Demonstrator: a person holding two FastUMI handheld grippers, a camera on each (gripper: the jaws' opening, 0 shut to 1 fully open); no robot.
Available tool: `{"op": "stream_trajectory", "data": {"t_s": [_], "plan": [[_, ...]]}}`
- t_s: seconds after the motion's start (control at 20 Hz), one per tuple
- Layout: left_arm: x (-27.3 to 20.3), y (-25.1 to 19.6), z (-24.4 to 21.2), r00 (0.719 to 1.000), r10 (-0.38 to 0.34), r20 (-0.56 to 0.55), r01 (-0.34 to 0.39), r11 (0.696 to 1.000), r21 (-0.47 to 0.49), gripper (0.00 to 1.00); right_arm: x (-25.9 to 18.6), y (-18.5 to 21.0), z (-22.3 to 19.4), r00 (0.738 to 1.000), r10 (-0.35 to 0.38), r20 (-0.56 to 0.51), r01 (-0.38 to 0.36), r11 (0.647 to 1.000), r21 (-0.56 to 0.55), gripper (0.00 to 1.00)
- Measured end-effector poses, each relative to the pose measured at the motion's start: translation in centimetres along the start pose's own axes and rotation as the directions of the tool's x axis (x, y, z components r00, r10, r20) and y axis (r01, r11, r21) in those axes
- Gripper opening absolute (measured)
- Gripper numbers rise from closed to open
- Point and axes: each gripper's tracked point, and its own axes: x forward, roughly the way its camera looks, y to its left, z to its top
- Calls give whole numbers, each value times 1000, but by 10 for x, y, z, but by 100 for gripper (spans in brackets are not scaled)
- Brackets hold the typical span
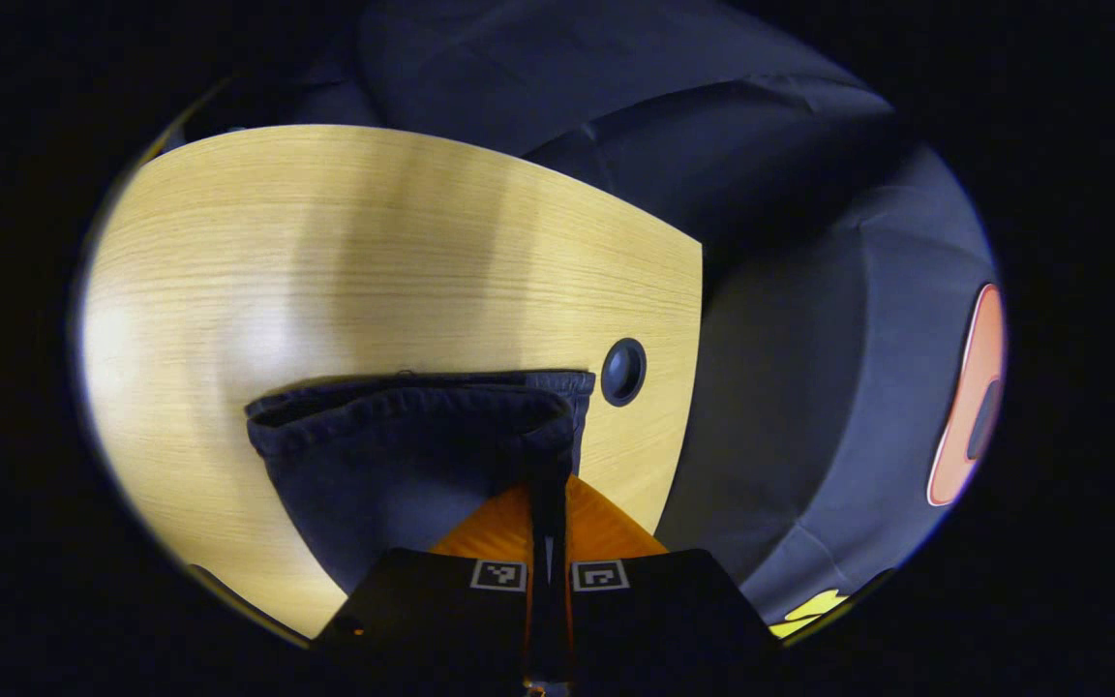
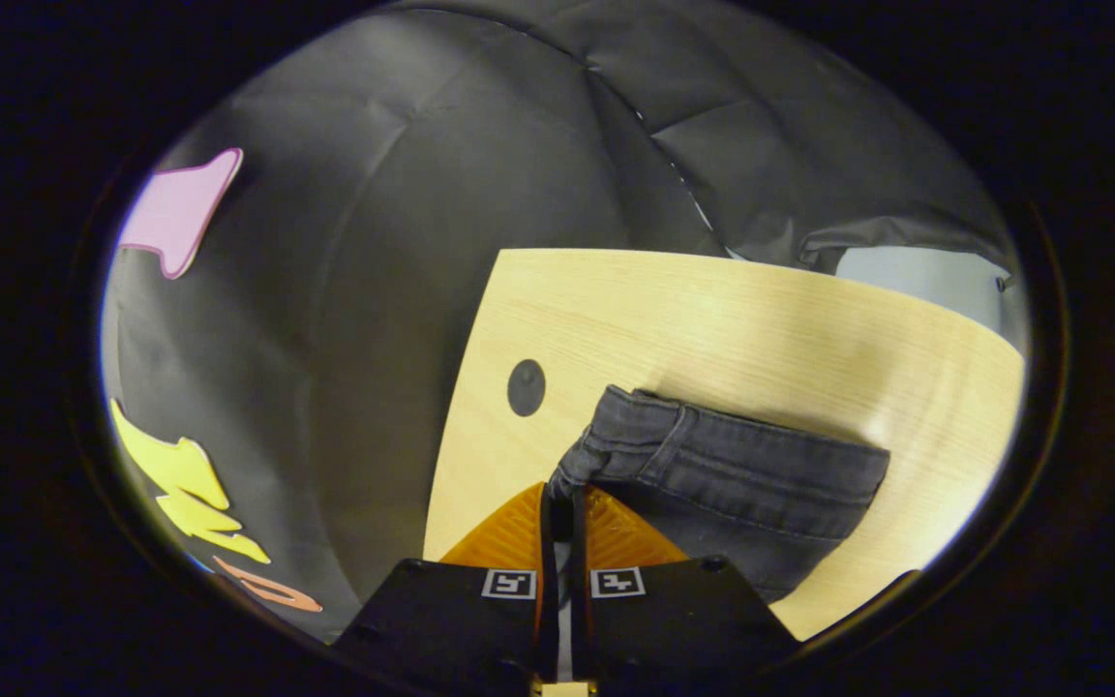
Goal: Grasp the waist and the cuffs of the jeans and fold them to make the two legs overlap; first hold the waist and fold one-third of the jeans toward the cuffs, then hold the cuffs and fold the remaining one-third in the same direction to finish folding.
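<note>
A: Two grips logged. Left gripper (image 1: 549,503): jaws nearly closed with a dark edge of the jeans (image 1: 403,455) pinched between them, at what reads as a cuff end, hem turned away from the camera. Right gripper (image 2: 565,513): jaws narrow on the waist (image 2: 616,445), band seam and a belt loop visible just past the tips

B: Where is the garment overall?

A: On the wooden surface (image 1: 325,271), close to its corner. Round dark grommet (image 2: 526,387) sits just beside the fabric in both views. Cloth wall (image 2: 374,290) beyond the edge. Judgement: legs look stacked already at the cuff end, since two layers show at the hem, but I cannot confirm alignment along the whole length

B: Risks from here?

A: First, layer count. Each pinch is at a corner; if the jaws hold only the top layer, the lower leg will stay behind or drag when lifted, and the overlap skews. Second, slip. Denim is heavy, and a thin bite near the edge may pull out under the weight of the hanging middle. Third, edge of the surface. Garment lies near the corner, so a fold carried that way could spill fabric over the side. Fourth, uneven travel of the two hands would twist the fold line

B: Mitigation?

A: Lift low, move both ends together, check that both layers rise before committing
</note>
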Motion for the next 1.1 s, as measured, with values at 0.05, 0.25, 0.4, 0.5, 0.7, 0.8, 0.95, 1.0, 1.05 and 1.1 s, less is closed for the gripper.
{"op": "stream_trajectory", "data": {"t_s": [0.05, 0.25, 0.4, 0.5, 0.7, 0.8, 0.95, 1.0, 1.05, 1.1], "plan": [[5, 2, 0, 1000, 8, 6, -8, 1000, 8, 3, 4, -1, -1, 1000, -7, 5, 7, 1000, -4, 6], [14, -5, 1, 998, -4, 60, -1, 997, 79, 5, 16, 1, -6, 1000, -6, -4, 6, 1000, -18, 7], [-8, -40, -2, 987, -119, 109, 94, 973, 210, 72, 21, 12, -21, 999, 15, -37, -16, 1000, -14, 68], [-30, -49, -7, 983, -149, 108, 117, 959, 257, 99, 12, 18, -28, 999, 21, -40, -24, 998, -64, 97], [-84, -69, -13, 951, -269, 151, 178, 878, 444, 99, -34, 19, -20, 998, 67, 17, -63, 981, -185, 98], [-130, -90, -31, 912, -384, 142, 246, 791, 560, 100, -56, -2, -7, 997, 42, 69, -26, 976, -218, 98], [-178, -93, -57, 878, -461, 133, 226, 642, 732, 99, -84, -46, 13, 990, -18, 137, 44, 981, -191, 98], [-191, -92, -66, 869, -480, 121, 222, 596, 771, 99, -90, -63, 17, 988, -46, 149, 72, 982, -173, 98], [-204, -93, -72, 859, -497, 124, 203, 552, 809, 99, -93, -76, 19, 985, -68, 158, 93, 983, -156, 98], [-218, -94, -78, 842, -523, 132, 176, 498, 849, 99, -96, -89, 21, 983, -89, 160, 111, 984, -138, 98]]}}
